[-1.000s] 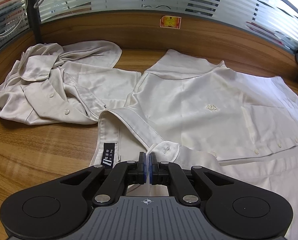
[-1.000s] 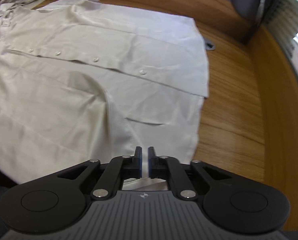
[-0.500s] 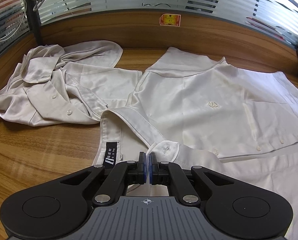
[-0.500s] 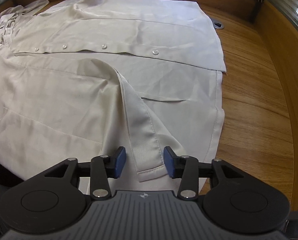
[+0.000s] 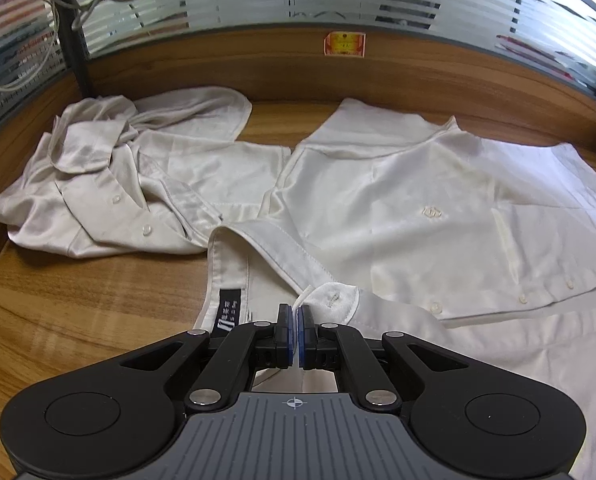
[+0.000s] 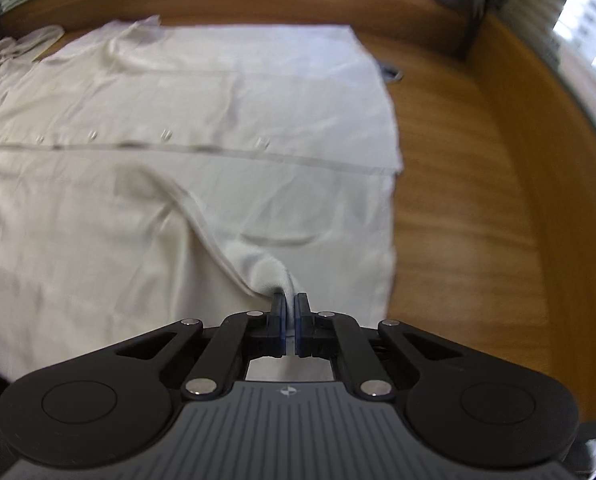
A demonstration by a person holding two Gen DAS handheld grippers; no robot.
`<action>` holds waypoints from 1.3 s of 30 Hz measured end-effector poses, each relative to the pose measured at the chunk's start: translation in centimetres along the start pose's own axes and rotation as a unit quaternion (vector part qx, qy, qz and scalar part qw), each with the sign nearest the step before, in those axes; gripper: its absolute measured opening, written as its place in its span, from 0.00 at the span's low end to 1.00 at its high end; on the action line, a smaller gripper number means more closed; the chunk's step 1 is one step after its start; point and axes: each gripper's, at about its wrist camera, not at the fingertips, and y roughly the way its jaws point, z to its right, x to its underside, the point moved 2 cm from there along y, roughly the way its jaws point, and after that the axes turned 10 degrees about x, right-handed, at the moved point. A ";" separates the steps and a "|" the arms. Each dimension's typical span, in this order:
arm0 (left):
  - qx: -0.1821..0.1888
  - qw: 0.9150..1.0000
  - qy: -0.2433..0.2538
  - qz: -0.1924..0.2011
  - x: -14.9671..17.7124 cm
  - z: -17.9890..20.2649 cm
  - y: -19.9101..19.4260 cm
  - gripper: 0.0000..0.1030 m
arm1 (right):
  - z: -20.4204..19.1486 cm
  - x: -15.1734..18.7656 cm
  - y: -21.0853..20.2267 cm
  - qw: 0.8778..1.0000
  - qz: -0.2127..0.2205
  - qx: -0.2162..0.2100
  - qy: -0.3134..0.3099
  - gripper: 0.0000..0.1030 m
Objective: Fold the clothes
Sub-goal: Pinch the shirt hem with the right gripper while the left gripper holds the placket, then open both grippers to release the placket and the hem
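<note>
While my left gripper [image 5: 296, 312] pinches the shirt [image 5: 438, 216] collar, my right gripper [image 6: 289, 300] clamps its near hem on the table [image 6: 458, 220].

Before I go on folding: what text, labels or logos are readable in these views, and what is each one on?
Black neck label inside the spread shirt's collar: white characters, too small to read.
Embroidered chest emblem on the spread shirt: a logo, no legible letters.
Red and yellow sticker on the wooden back panel: print too small to read.
Right wrist view: blurred, nothing legible.
</note>
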 end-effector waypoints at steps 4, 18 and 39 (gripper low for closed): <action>-0.006 1.000 -0.001 0.014 -0.2 0.3 -0.3 0.04 | 1.0 -2.2 -0.1 0.999 0.017 0.025 -0.010 0.04; -0.041 0.998 -0.017 0.044 -0.1 1.7 -1.3 0.04 | 2.7 -9.0 3.3 0.994 0.052 0.080 -0.050 0.04; -0.087 0.992 -0.092 0.023 0.2 1.2 -1.1 0.42 | 3.6 -10.5 6.3 0.998 -0.004 0.040 -0.054 0.44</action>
